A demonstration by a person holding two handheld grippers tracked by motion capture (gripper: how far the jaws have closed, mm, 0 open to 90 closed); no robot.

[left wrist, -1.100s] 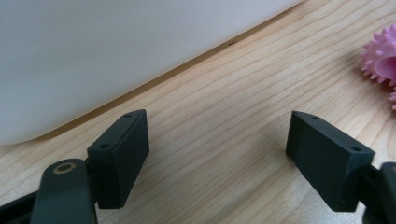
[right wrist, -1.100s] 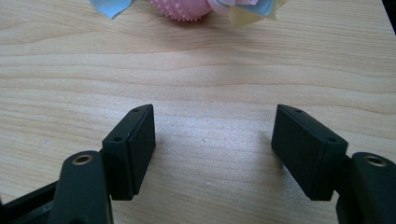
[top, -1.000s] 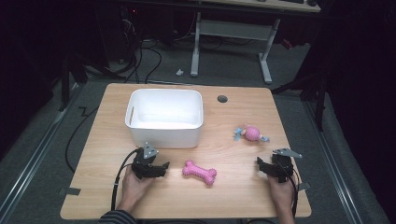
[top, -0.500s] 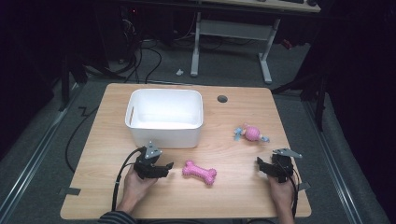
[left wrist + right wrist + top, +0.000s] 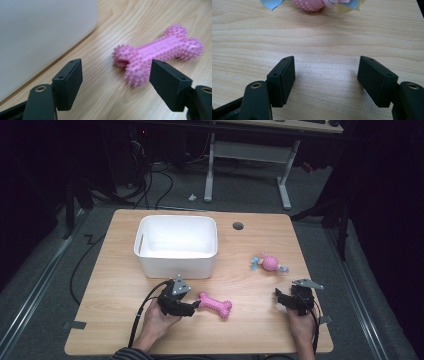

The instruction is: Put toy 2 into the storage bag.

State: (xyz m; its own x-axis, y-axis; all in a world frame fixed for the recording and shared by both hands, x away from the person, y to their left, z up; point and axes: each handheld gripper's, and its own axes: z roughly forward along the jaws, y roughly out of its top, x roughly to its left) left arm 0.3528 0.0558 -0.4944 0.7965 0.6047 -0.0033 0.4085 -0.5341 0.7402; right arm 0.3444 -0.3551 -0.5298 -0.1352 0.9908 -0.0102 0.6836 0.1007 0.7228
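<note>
In the high view the left gripper (image 5: pixel 196 305) sits in the lower left of the frame, just at the near end of the pink spiky bone toy (image 5: pixel 215 304), which lies flat on the wooden table (image 5: pixel 250 330) in the lower middle, a little in front of the white bin (image 5: pixel 176 245). In the left gripper view the bone (image 5: pixel 156 53) is in the right half of the frame, its nearer knob just ahead of the two black jaws and not yet between them; the bin wall (image 5: pixel 37 37) takes up the upper left. The jaws of this gripper have just been opening again after a short closing, and now they stand wide apart with nothing in them. The right gripper (image 5: pixel 280 296) rests in the lower right of the high view, also wide open and empty; in the right gripper view there is bare wood between its jaws, and the pink ball toy with blue and yellow cloth ends (image 5: pixel 312 3) lies at the top edge, well apart from them. I judge that the step in hand is the approach of the left gripper to the bone, before any grip. The next move probably calls for pushing the gripper forward so that the bone's narrow middle or its near knob comes between the jaws, then closing them; the toy lies a bit to the right of the jaw line, so some correction to that side seems needed.
</note>
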